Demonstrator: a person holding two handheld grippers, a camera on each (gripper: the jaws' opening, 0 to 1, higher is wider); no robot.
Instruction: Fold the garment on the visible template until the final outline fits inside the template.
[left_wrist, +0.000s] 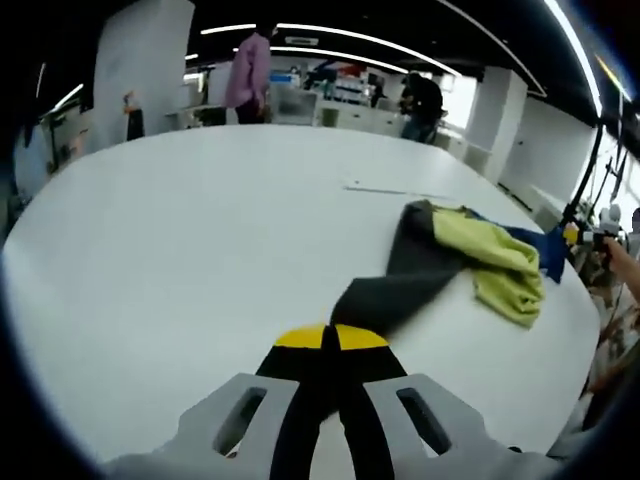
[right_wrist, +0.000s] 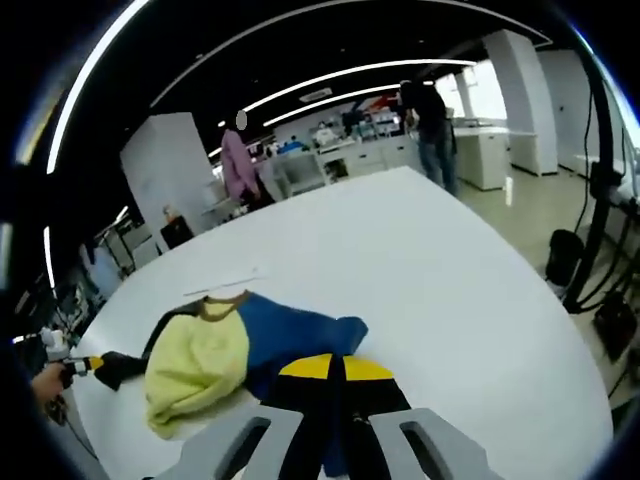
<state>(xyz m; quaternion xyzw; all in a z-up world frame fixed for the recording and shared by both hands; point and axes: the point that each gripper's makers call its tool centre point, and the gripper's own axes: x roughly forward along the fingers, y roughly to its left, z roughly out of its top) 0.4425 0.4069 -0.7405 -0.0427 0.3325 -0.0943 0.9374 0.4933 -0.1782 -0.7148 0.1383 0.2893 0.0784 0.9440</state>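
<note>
A garment in dark grey, yellow-green and blue (left_wrist: 470, 262) lies bunched on the white table (left_wrist: 200, 250). My left gripper (left_wrist: 330, 338) is shut on its dark grey end, which stretches away toward the bunch. In the right gripper view the garment (right_wrist: 215, 355) lies just ahead, and my right gripper (right_wrist: 335, 368) is shut on its blue part. Each gripper also appears small in the other's view: the right gripper (left_wrist: 576, 237) at the blue corner, the left gripper (right_wrist: 88, 364) at the dark tip. A thin pale template edge (left_wrist: 392, 190) lies on the table beyond the garment.
The round table's edge (right_wrist: 560, 350) drops off close to the garment. A person's hand (left_wrist: 622, 258) is at that side. Two people (left_wrist: 250, 75) stand by counters (left_wrist: 345, 105) far behind the table. A black stand with cables (right_wrist: 600, 200) is on the floor.
</note>
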